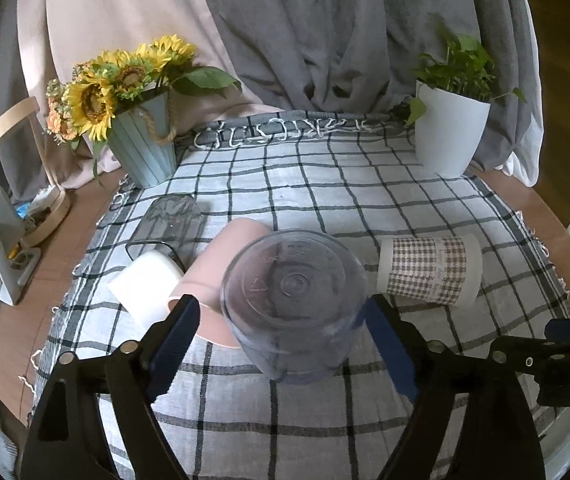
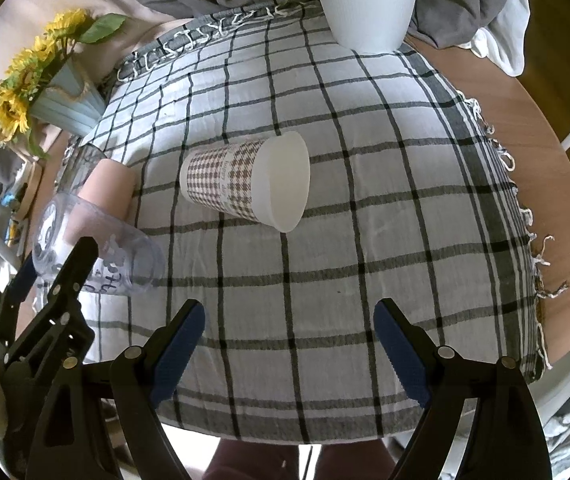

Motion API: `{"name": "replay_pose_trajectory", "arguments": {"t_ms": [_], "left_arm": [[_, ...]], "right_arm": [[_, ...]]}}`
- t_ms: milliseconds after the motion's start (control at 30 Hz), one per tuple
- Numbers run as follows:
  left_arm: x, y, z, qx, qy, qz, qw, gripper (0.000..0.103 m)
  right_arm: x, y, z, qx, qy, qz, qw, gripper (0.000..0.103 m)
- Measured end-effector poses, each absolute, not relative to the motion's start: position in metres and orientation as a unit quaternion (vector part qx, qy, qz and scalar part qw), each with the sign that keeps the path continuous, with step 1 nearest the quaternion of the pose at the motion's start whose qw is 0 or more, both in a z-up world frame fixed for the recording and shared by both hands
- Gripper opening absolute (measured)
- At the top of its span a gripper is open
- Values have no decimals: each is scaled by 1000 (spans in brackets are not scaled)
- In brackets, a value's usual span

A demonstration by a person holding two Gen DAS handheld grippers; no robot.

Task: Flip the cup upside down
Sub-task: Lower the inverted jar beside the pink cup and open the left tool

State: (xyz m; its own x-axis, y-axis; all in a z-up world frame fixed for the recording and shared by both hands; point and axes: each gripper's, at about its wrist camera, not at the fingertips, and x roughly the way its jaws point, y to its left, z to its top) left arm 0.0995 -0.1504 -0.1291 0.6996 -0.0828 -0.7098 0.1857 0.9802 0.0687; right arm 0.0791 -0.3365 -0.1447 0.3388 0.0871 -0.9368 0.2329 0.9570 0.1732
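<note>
A clear plastic cup point(image 1: 293, 304) with dark print is tilted between the fingers of my left gripper point(image 1: 281, 320), its base facing the camera; the left finger stands apart from it, so the gripper looks open. The same cup shows in the right wrist view point(image 2: 97, 248) beside the left gripper's black arm, its mouth toward the cloth. My right gripper point(image 2: 289, 320) is open and empty above the near part of the checked cloth point(image 2: 325, 280). A houndstooth paper cup point(image 2: 245, 182) lies on its side, also seen in the left wrist view point(image 1: 429, 270).
A pink cup point(image 1: 221, 276), a white cup point(image 1: 145, 284) and another clear cup point(image 1: 173, 220) lie on their sides at left. A sunflower pot point(image 1: 145, 148) stands back left, a white plant pot point(image 1: 449, 132) back right. The table edge point(image 2: 557, 208) is at right.
</note>
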Motion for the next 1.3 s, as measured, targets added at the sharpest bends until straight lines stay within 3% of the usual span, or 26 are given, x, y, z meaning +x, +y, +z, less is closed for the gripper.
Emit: {"name": "replay_pose_trajectory", "arguments": {"t_ms": [100,433,700,1000,1300], "left_arm": [[100,-148,-129,62,382,-68,919,91],[94,-148,-122,51,388,-62,918,91],[76,-145,-98,22,398,-66,915,103],[42,-126,-50,27,376,-46,925,103],[-6,-90,-13,32,359,-38,932,103]], "right_arm": [[80,-337,-145,141,574,-44,806,87],[78,-337,-139,140,566,-39,811,87],[66,-335,-114,118,541,-34,832,87],[35,-320,-72,110,492,-43,863,95],[-13,-283,-32,104,441,-43,890,96]]}}
